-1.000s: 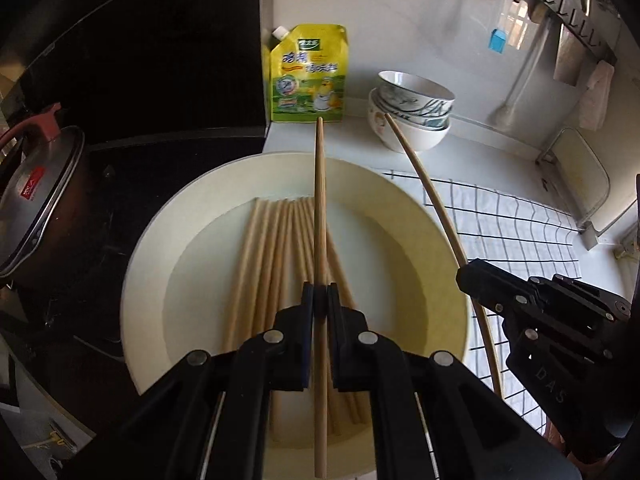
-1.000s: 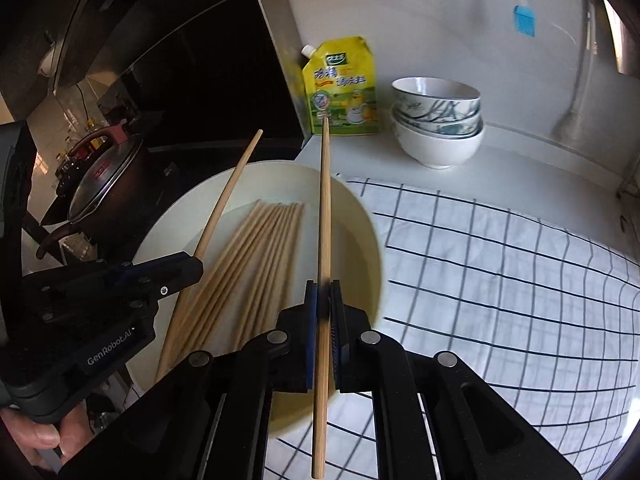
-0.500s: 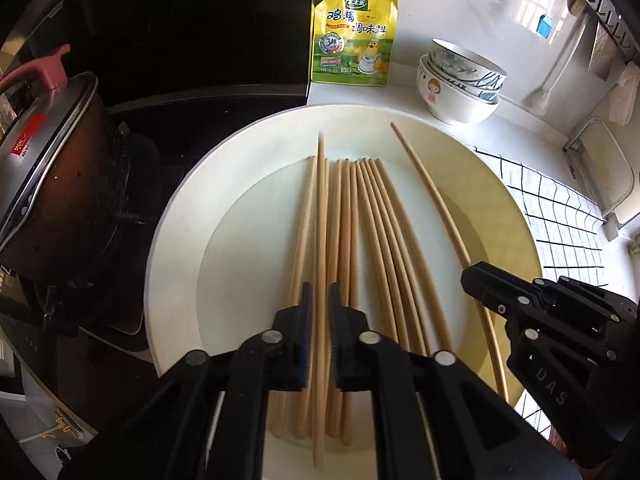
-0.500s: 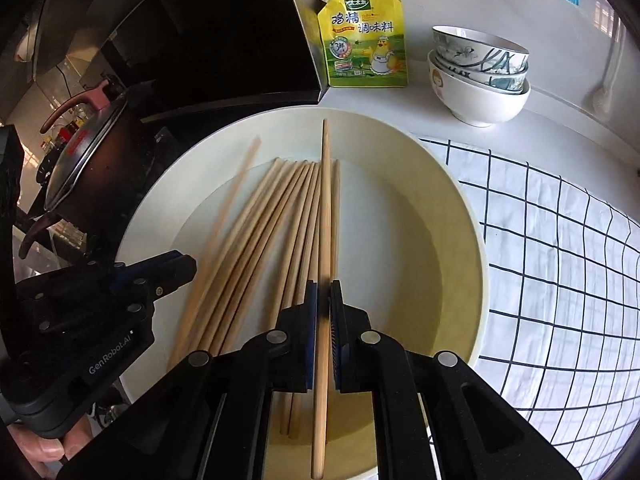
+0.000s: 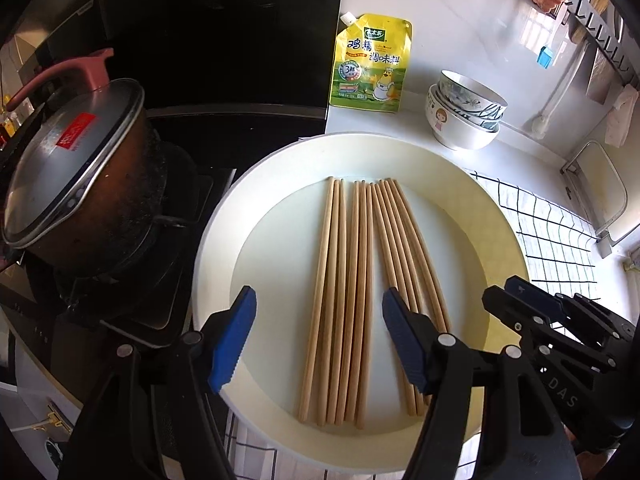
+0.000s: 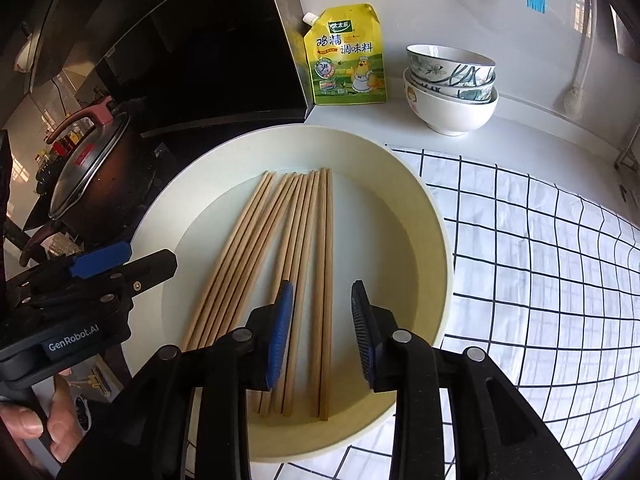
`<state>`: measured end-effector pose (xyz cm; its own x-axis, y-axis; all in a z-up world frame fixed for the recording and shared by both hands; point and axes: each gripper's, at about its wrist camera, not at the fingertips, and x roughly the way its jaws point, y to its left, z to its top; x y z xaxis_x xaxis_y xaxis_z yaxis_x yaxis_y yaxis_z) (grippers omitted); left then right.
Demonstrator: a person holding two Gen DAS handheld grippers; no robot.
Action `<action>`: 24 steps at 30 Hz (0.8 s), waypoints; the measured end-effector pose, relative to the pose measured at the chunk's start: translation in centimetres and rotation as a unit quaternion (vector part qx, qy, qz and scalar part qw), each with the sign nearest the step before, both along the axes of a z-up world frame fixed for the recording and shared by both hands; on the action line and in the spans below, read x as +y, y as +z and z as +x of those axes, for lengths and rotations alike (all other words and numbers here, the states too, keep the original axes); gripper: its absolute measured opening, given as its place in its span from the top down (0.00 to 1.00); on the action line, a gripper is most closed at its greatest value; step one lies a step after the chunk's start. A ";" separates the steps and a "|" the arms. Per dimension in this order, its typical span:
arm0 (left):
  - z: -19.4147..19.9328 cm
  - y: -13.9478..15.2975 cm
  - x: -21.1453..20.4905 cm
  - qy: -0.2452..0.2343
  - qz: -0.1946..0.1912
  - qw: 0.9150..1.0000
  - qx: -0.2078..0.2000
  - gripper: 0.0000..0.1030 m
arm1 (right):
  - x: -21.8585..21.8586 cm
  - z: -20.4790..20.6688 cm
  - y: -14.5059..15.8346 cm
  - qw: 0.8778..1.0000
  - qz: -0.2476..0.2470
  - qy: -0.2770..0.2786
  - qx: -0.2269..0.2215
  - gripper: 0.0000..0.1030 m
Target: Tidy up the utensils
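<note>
Chopsticks point(image 5: 352, 300) lie side by side in cream plate point(image 5: 500, 216) on tabletop. Left gripper point(image 5: 316, 320) and right gripper point(image 6: 322, 320) above them, jaws opening, gripping nothing.

Left gripper point(image 5: 316, 340) jaws opening, blue pads point(image 5: 232, 340) clear of the chopsticks point(image 5: 352, 300), nothing gripped. Chopsticks lie flat in the plate point(image 5: 496, 224), roughly parallel, running near to far. Right gripper point(image 5: 560, 332) at the plate's right edge. Pot point(image 5: 76, 184) left on the stove; pouch point(image 5: 372, 64) and stacked bowls point(image 5: 464, 116) far; checked cloth point(image 5: 556, 236) right.
</note>
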<state>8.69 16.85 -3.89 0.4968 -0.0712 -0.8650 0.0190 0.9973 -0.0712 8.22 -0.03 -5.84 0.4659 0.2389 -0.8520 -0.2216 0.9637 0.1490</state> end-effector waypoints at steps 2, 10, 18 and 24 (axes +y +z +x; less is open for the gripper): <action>-0.3 0.3 0.2 0.001 0.001 1.000 -0.003 0.37 | -0.1 -0.4 0.4 1.000 -0.001 -0.001 -0.005 0.66; -1.3 1.9 0.8 0.010 0.004 1.000 -0.023 0.34 | 0.1 -1.5 1.6 1.000 0.000 0.005 -0.018 0.58; -2.3 2.9 1.3 0.019 0.006 0.999 -0.036 0.24 | 0.2 -2.4 2.5 1.000 -0.007 0.007 -0.027 0.53; -3.0 3.5 1.3 0.021 0.008 0.999 -0.043 0.19 | -0.1 -3.1 3.0 0.999 -0.010 0.001 -0.033 0.48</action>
<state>5.67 18.12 -0.42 0.5712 -0.0358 -0.8200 -0.0179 0.9983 -0.0560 5.08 -0.17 -2.87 0.5211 0.2244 -0.8235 -0.2333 0.9655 0.1154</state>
